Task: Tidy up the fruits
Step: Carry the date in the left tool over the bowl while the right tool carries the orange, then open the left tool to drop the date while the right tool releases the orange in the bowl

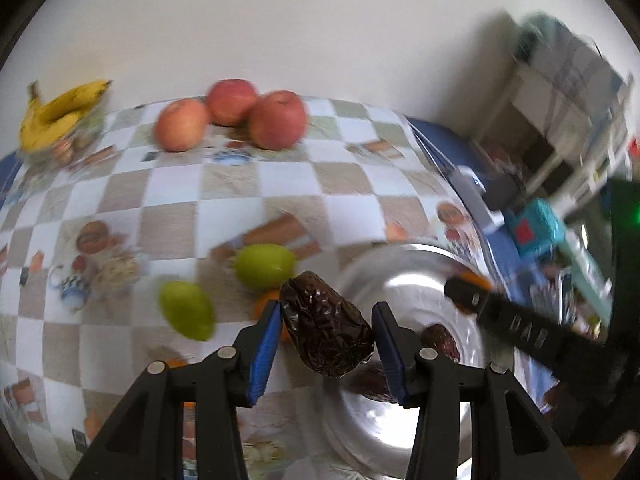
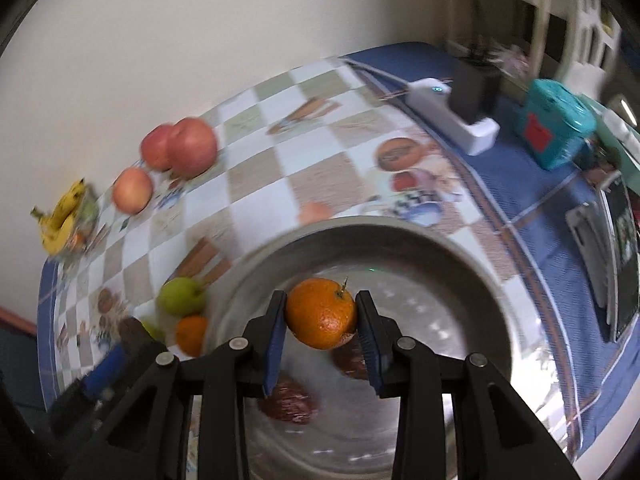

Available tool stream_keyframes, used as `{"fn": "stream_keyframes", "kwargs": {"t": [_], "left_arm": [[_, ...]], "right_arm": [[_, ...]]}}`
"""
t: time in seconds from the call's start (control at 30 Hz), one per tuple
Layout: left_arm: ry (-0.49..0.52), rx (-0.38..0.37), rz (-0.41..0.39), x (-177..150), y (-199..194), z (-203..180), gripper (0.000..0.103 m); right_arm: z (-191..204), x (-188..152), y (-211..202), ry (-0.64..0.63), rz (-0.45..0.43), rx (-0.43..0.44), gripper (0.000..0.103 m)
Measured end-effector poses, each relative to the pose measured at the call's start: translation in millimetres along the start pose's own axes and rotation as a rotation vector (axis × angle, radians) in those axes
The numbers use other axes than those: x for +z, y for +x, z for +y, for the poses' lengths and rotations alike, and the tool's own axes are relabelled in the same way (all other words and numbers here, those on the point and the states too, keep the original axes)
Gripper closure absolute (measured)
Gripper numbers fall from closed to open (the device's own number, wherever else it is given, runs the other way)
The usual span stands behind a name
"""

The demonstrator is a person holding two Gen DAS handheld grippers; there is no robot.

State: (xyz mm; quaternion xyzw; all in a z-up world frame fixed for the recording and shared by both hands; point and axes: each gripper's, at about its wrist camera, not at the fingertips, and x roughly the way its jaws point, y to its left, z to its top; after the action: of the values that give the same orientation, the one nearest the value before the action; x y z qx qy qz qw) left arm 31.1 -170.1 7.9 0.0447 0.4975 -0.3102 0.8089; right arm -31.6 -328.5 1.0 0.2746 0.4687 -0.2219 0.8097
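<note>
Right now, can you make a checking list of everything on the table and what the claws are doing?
Surface: checkered picture tablecloth with blue border.
Job's things: round silver metal bowl holding dark wrapped dates; three red apples, two green pears, loose orange tangerine and yellow bananas on the cloth.
Clutter: white power strip, teal box.
Grippers: left claw holds a dark wrapped date; right claw holds an orange tangerine with stem over the bowl.
Cables: nothing seen.
Surroundings: cream wall, white shelves.

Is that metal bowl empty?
No. The bowl holds two dark wrapped fruits; an orange hangs above it in the right gripper.
</note>
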Motion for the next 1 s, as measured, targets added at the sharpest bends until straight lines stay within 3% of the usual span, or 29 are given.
{"fn": "stream_keyframes", "kwargs": {"t": [0.17,0.43,1.0], "left_arm": [[0.098,-0.021,0.0,-7,14,-30,0.054],[0.165,0.006,0.03,-18,48,-50,0.054],[0.123,-0.008,0.109,-22,80,-42,0.054]], "right_arm": [[-18,3,-2,0.026,-0.005,-0.021,0.067],[-33,0,24,0.056,0.015,-0.022,0.067],[-43,-7,50,0.072,0.059,-0.046,0.067]]}}
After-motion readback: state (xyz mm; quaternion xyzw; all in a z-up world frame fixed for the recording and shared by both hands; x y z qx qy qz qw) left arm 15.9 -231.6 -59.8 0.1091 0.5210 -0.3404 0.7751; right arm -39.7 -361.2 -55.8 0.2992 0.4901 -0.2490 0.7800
